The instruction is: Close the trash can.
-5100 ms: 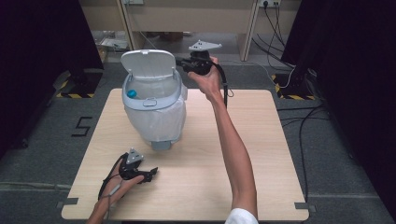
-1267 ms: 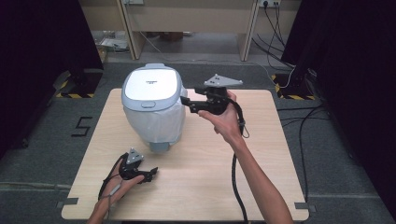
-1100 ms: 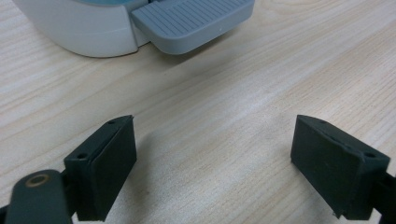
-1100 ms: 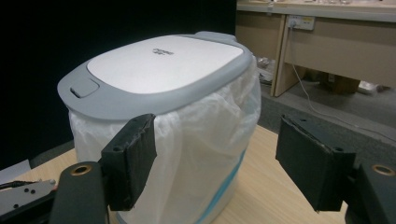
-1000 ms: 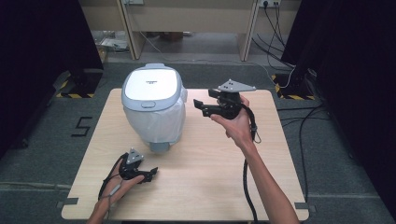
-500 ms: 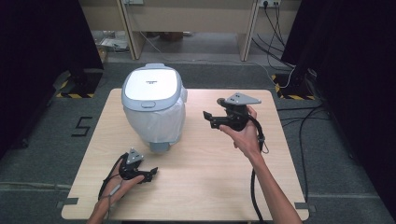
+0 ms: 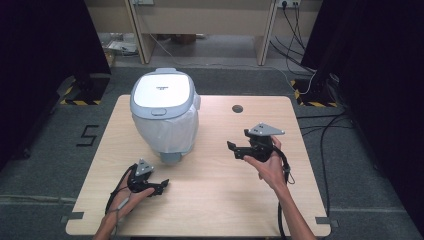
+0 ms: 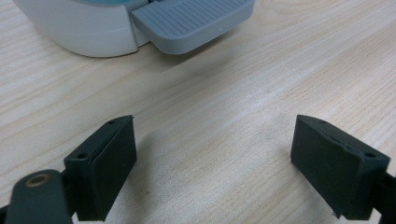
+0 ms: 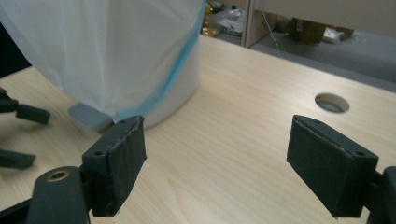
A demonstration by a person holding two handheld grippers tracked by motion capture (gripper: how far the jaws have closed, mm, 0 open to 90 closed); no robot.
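The pedal bin point(image 7: 166, 116) stands lid shut near the table's point(image 7: 300, 200) far-left corner. Our right gripper point(image 7: 237, 148) hangs empty, its jaws apart after just opening; the left gripper point(image 7: 161, 186) rests spread by the pedal point(image 8: 194, 21). We judge a careless sweep could snag the liner bag point(image 9: 102, 51).

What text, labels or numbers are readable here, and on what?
"5": white figure on the grey floor left of the table.
Small dark print on the pedal bin lid: too small to read.
Nothing readable on either gripper.
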